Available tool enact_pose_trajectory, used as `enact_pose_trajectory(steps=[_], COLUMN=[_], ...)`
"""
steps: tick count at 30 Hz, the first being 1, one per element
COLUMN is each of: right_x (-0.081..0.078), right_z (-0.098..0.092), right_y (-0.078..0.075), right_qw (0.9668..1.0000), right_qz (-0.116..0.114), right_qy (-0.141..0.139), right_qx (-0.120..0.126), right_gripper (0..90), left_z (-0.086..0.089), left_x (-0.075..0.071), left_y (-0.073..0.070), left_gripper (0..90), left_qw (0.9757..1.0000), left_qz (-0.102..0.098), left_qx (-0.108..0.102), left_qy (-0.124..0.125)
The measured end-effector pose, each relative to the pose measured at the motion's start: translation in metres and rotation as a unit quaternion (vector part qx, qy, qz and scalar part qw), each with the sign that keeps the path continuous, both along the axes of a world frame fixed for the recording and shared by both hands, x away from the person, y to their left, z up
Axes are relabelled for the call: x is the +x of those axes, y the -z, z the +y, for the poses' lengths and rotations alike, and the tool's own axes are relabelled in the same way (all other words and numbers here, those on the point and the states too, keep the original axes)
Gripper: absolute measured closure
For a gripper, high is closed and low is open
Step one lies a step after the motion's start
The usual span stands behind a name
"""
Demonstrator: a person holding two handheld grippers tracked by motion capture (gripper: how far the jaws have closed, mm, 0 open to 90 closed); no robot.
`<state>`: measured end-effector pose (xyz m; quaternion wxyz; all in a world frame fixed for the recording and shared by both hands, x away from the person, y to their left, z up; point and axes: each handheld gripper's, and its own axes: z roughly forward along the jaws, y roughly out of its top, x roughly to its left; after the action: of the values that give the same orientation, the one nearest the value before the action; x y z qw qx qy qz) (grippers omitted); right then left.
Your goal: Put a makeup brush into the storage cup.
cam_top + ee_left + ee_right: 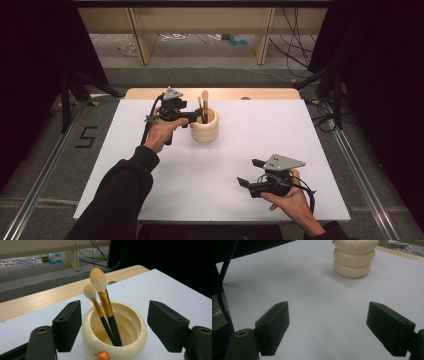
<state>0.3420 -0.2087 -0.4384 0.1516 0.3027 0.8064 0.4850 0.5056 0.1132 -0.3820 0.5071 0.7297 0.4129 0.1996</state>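
A cream ribbed pot (206,129) stands on the white table top (260,125), toward the far left. Two makeup brushes with gold ferrules and dark handles stand in it, bristles up: a larger one (98,277) and a smaller one (89,292). My left gripper (197,116) is open at the pot's left side. In the left gripper view its jaws stand wide on either side of the pot (135,337), without touching it. My right gripper (247,172) is open near the front right, and the pot (353,257) shows far ahead of its jaws with bare table between them.
A strip of bare wood (260,93) runs along the table's far edge. Beyond it are wooden legs and loose cables (295,35) on the floor. A small orange round part (103,355) shows at the pot's near side. Black curtains close both sides.
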Motion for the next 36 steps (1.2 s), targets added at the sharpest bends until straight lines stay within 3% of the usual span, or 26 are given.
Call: enact_pose_trajectory(steps=[12, 24, 36], right_x=[0.0, 0.0, 0.0], right_z=[-0.001, 0.0, 0.001], right_y=[0.0, 0.0, 0.0], right_qw=[1.0, 1.0, 1.0], right_qz=[-0.003, -0.004, -0.001], right_qy=[0.003, 0.005, 0.006], right_qx=[0.002, 0.004, 0.005], right_gripper=[19.0, 18.8, 18.8], left_z=[0.001, 0.002, 0.007], left_x=[-0.025, -0.061, -0.087], left_y=[-0.004, -0.002, 0.014], left_gripper=[20.6, 19.2, 19.1], left_qw=[0.9994, 0.998, 0.9971], left_qz=[-0.001, -0.025, -0.029], left_qx=[-0.019, -0.023, -0.028], left_qy=[0.029, 0.053, 0.065])
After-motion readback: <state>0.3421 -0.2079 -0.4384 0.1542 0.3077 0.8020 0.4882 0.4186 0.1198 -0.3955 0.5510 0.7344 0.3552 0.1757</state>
